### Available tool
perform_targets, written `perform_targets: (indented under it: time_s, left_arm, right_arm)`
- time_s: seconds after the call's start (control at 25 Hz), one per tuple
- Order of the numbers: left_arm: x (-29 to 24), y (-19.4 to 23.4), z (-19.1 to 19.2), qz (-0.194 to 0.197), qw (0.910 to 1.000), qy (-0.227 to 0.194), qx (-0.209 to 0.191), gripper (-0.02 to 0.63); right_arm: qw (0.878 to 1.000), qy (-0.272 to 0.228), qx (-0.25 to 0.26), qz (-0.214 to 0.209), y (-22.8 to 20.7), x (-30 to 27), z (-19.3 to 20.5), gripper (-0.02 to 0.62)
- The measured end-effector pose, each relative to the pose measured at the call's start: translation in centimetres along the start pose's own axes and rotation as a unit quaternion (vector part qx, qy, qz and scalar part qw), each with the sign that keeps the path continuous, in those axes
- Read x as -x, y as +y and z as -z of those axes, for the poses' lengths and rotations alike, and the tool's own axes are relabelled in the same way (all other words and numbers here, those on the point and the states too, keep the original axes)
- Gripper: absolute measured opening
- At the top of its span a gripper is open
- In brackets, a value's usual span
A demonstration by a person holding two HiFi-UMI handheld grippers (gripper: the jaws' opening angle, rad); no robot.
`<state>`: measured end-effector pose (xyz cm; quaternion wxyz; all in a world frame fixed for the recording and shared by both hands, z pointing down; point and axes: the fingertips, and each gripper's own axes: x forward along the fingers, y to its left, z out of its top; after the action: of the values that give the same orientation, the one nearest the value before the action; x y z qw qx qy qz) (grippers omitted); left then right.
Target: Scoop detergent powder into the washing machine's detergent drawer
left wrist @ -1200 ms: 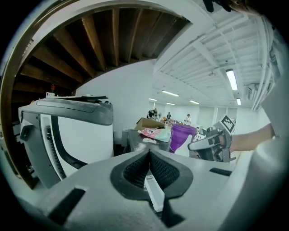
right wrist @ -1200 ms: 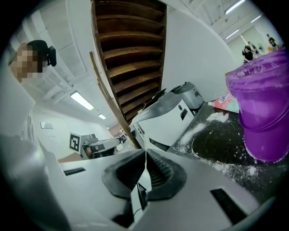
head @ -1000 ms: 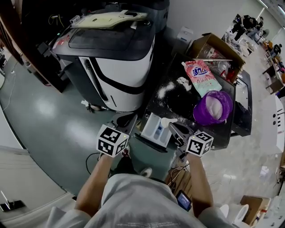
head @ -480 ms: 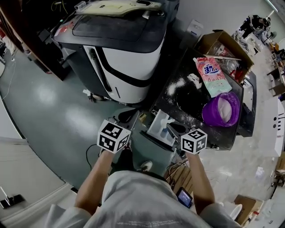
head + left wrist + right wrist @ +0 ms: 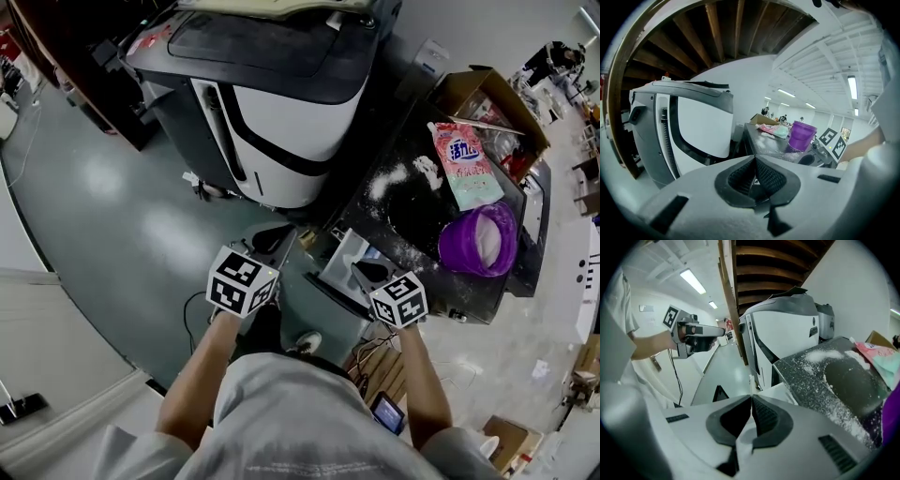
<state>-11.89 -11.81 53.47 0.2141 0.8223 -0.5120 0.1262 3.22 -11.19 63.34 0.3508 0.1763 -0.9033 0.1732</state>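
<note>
The washing machine's black top (image 5: 412,220) is dusted with white powder, and its white detergent drawer (image 5: 339,265) stands pulled out at the front. A purple tub (image 5: 483,239) of powder sits on the top, next to a pink detergent bag (image 5: 466,159). My right gripper (image 5: 364,273) hovers at the drawer, shut on a white scoop handle (image 5: 740,442); the scoop's bowl is hidden. My left gripper (image 5: 279,247) hangs left of the drawer over the floor, shut (image 5: 754,159) with nothing in it.
A large white and black machine (image 5: 272,112) stands close on the left. A cardboard box (image 5: 487,98) sits behind the detergent bag. Grey floor (image 5: 112,234) spreads to the left. Cables and a shoe (image 5: 306,342) lie below the drawer.
The scoop's white bowl showed over the drawer a second ago and is now out of sight. My right gripper has drawn back slightly towards me. The left gripper has barely moved.
</note>
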Motion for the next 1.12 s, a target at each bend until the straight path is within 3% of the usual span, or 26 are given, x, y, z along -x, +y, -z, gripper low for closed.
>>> perform_targets:
  time_s: [0.2,0.4,0.68,1.12]
  left_arm:
    - [0.1,0.5,0.5,-0.006,0.9999,0.001,0.010,0.005]
    - [0.0,0.4,0.6,-0.008,0.9999,0.002,0.012,0.005]
    - [0.4,0.9,0.7,-0.012,0.9995,-0.003,0.028,0.005]
    - [1.4,0.3,0.8,-0.016,0.9989,-0.018,0.040,0.005]
  right_arm:
    - [0.995,0.043,0.094,0.007,0.5,-1.1,0.7,0.005]
    - [0.972,0.083,0.218,0.016,1.1,-1.6,1.3,0.005]
    - [0.952,0.092,0.291,0.036,1.3,-2.0,1.4,0.005]
    - [0.895,0.063,0.430,0.101,1.4,-1.0,0.0,0.005]
